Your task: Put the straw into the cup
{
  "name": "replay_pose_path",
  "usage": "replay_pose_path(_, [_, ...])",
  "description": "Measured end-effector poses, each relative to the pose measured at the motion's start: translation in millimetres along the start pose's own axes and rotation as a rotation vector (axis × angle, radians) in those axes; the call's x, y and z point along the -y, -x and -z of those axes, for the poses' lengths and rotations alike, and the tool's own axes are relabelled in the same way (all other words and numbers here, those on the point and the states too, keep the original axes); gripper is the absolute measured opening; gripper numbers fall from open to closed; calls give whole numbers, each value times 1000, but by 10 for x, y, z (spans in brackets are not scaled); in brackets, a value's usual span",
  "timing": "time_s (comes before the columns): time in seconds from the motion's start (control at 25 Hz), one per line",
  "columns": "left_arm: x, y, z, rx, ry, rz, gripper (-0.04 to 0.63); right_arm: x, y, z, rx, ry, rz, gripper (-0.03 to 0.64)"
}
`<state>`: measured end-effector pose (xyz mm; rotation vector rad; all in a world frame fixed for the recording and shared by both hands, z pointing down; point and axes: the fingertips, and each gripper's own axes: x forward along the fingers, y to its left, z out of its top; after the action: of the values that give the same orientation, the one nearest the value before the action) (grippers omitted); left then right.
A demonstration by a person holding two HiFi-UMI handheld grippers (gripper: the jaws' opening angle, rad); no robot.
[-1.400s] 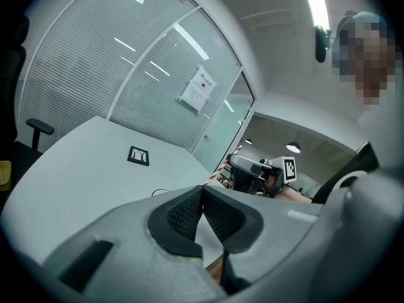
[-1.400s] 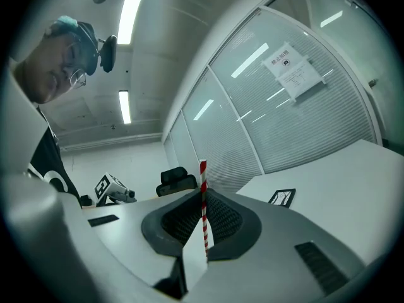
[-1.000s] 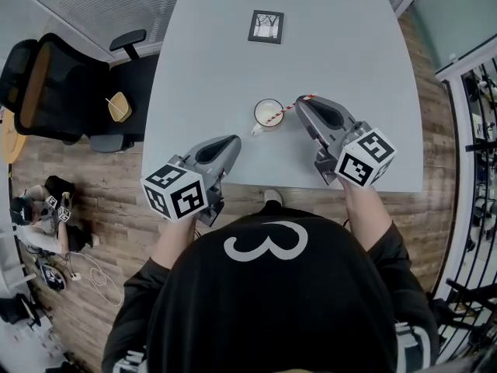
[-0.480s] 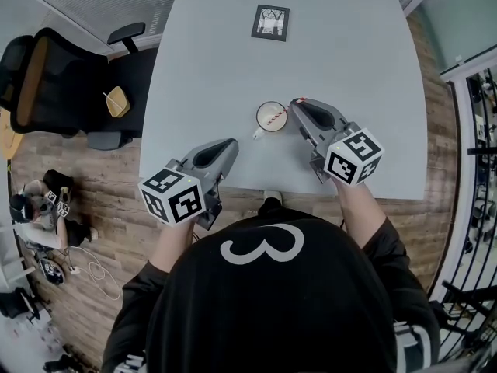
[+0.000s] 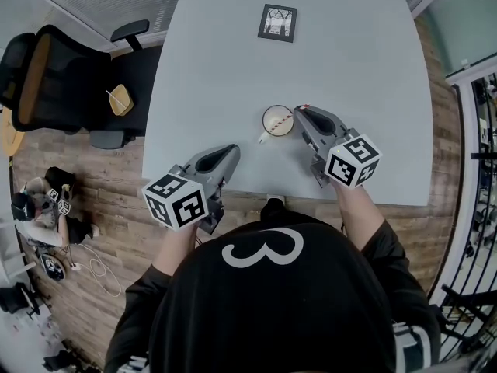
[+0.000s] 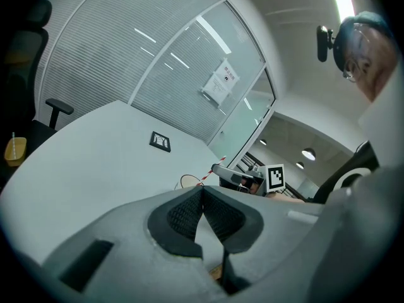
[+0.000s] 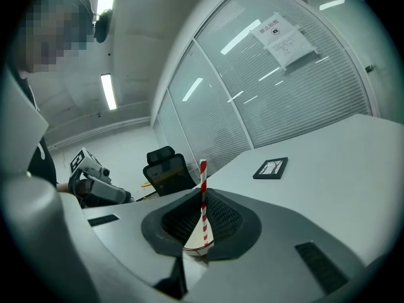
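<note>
A white cup (image 5: 277,120) stands on the grey table (image 5: 233,68) near its front edge. A red-and-white striped straw (image 5: 287,117) slants down into the cup's mouth. My right gripper (image 5: 300,113) is shut on the straw's upper part, just right of the cup. In the right gripper view the straw (image 7: 202,201) rises between the pads, with the cup's rim (image 7: 197,249) below. My left gripper (image 5: 231,153) hovers at the table's front edge, left of the cup, shut and empty. The left gripper view shows the cup (image 6: 188,181) and the straw (image 6: 213,167) ahead.
A small black-framed picture (image 5: 278,22) lies flat at the far side of the table. A black office chair (image 5: 46,76) and a second seat with a yellow object (image 5: 119,100) stand left of the table. Glass walls enclose the room.
My right gripper has moved closer to the cup and the straw now stands steeper, with its lower end inside the cup. The left gripper has hardly moved.
</note>
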<state>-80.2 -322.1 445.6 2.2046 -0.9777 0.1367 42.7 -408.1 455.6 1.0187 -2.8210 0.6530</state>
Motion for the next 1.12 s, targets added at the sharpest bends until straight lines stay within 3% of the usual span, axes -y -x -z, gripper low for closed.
replay_pose_path(1.12, [58, 184, 136, 20, 2, -6, 17, 288, 172, 114, 34, -164, 94, 32])
